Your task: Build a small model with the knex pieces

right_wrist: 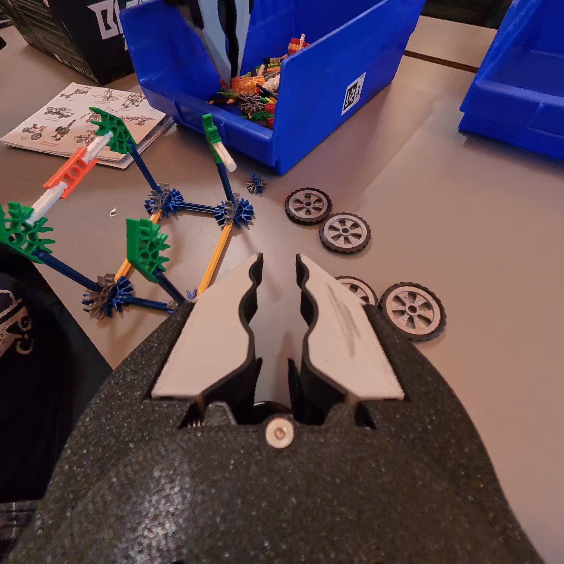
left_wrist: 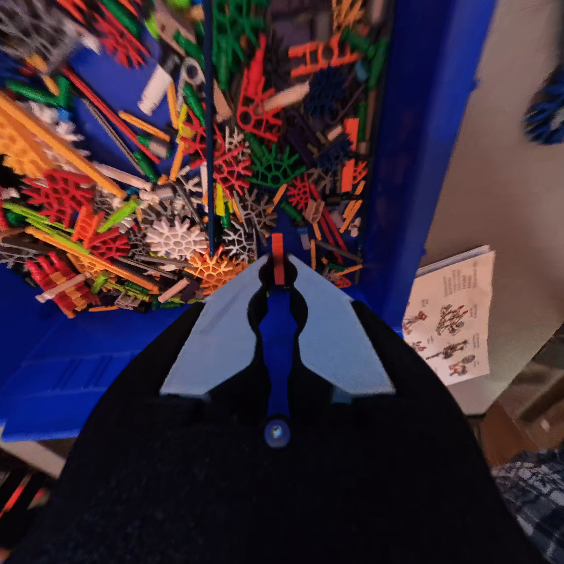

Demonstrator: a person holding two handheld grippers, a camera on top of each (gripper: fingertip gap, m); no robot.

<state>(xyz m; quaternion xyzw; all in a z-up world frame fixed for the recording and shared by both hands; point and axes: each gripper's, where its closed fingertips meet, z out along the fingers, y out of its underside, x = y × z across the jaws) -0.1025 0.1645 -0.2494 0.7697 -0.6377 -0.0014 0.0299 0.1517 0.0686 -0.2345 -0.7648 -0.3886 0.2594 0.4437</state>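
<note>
Left tool [left_wrist: 277, 259] pinches an orange piece [left_wrist: 277, 259]; right tool [right_wrist: 279, 259] gapes over table [right_wrist: 427, 213].

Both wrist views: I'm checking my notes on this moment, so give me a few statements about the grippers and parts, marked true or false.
1. The left gripper is shut on an orange piece. True.
2. The right gripper holds a wheel. False: its fingers are open and empty above the table.
3. Four wheels lie on the table. True.
4. The left gripper is over the booklet. False: it is inside the blue bin.
5. The frame has green connectors on top. True.
</note>
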